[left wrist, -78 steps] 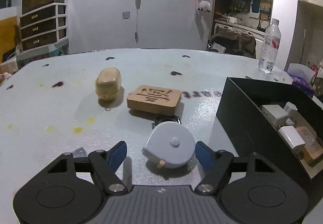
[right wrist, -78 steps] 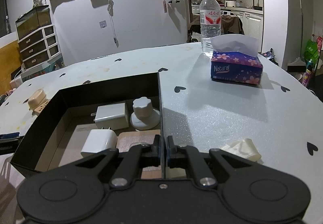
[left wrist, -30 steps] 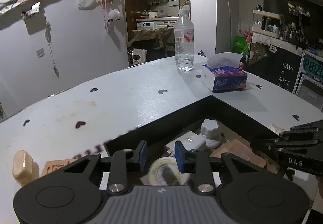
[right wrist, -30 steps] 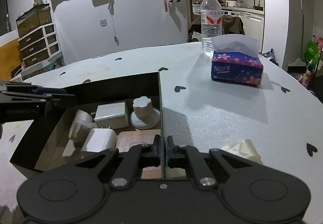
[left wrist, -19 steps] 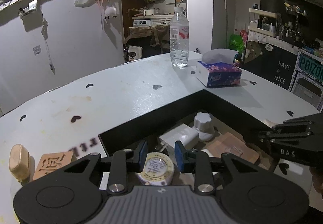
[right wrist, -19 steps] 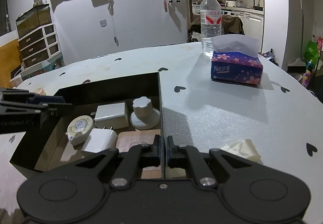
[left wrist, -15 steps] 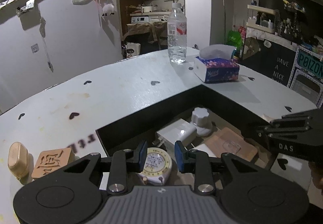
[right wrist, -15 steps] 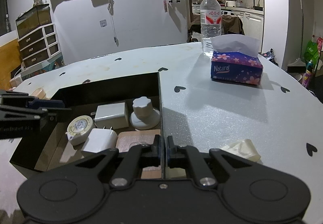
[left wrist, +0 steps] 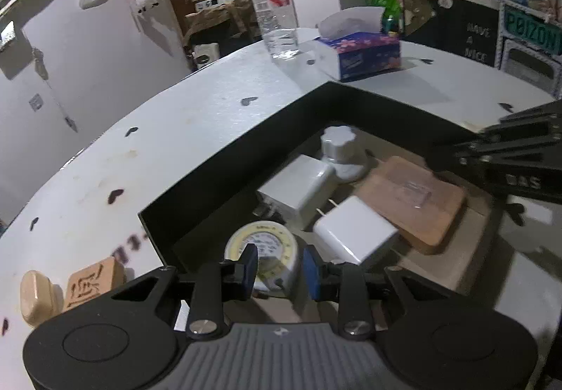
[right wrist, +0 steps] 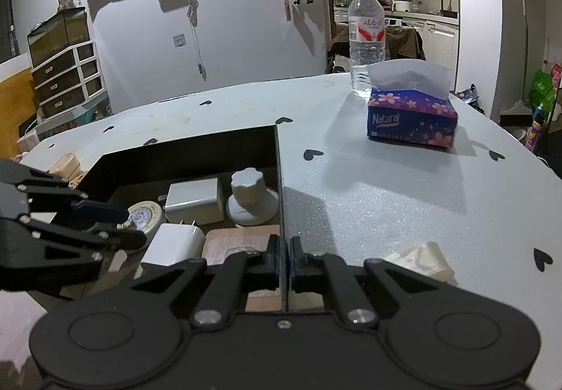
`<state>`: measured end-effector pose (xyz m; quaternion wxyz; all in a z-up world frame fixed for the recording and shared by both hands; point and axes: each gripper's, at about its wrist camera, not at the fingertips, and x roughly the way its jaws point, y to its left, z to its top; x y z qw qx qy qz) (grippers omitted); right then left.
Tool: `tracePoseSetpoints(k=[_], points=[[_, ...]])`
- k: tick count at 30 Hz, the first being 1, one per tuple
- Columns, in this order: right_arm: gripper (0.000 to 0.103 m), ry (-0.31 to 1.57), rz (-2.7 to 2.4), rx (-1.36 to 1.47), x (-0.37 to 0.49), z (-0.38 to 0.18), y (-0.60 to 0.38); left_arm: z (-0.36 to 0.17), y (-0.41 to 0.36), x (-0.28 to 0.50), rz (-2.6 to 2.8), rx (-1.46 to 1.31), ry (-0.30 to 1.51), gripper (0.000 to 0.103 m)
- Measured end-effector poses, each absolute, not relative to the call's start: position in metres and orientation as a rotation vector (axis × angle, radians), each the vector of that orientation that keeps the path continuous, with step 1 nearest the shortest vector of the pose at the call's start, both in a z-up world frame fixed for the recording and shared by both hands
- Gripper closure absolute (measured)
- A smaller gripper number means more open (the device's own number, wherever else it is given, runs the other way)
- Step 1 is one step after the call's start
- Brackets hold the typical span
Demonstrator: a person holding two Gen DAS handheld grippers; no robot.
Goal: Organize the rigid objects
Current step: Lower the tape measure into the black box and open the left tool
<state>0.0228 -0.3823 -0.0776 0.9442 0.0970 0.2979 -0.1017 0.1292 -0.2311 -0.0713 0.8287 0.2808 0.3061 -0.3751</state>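
My left gripper [left wrist: 280, 267] is shut on a round white tape measure [left wrist: 265, 242] with a yellow-rimmed dial. It holds the tape measure low inside the black box [left wrist: 246, 151], at its near left corner. In the right wrist view the tape measure [right wrist: 144, 214] sits between the left fingers [right wrist: 105, 209], beside two white chargers [right wrist: 193, 200]. A white knob [right wrist: 249, 195] and a flat wooden block [left wrist: 414, 200] also lie in the box. My right gripper [right wrist: 283, 261] is shut on the box's thin right wall [right wrist: 281, 179]. Outside on the table lie a carved wooden block [left wrist: 93, 279] and a beige case [left wrist: 35, 295].
On the white table [right wrist: 386, 186] with black heart marks stand a water bottle [right wrist: 367, 38] and a purple tissue box [right wrist: 411, 116] beyond the box. A crumpled cream scrap [right wrist: 425, 261] lies near my right gripper.
My left gripper has sunk into the box with the tape measure and rolled, and the chargers now look closer. The right gripper has kept still on the box wall.
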Motion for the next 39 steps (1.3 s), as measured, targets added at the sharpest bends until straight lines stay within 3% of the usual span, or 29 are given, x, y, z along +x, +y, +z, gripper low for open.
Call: tracePoseSetpoints(k=[15,20,22,24,26,30,39], points=[[0.097,0.607,-0.205,0.198,0.023,-0.078,-0.383,-0.062,-0.224,0.128,-0.783,0.550,0.638,0.070],[0.097,0.609,-0.207,0.198,0.023,-0.078,-0.383,-0.054,-0.219,0.119,-0.803,0.508,0.634,0.054],[0.097,0.609,-0.206,0.198,0.023,-0.078,-0.383,-0.051,-0.215,0.114,-0.810,0.488,0.635,0.032],[0.097,0.609,-0.206,0.199,0.023,-0.078,-0.383,-0.047,-0.212,0.111,-0.815,0.468,0.630,0.021],[0.097,0.609,-0.207,0.198,0.023,-0.078,-0.383,-0.044,-0.209,0.108,-0.820,0.450,0.631,0.020],[0.097,0.609,-0.206,0.199,0.023,-0.078,-0.383,-0.037,-0.200,0.101,-0.816,0.405,0.623,0.007],[0.097,0.609,-0.206,0.199,0.023,-0.079,-0.384,-0.028,-0.167,0.084,-0.787,0.278,0.616,0.000]])
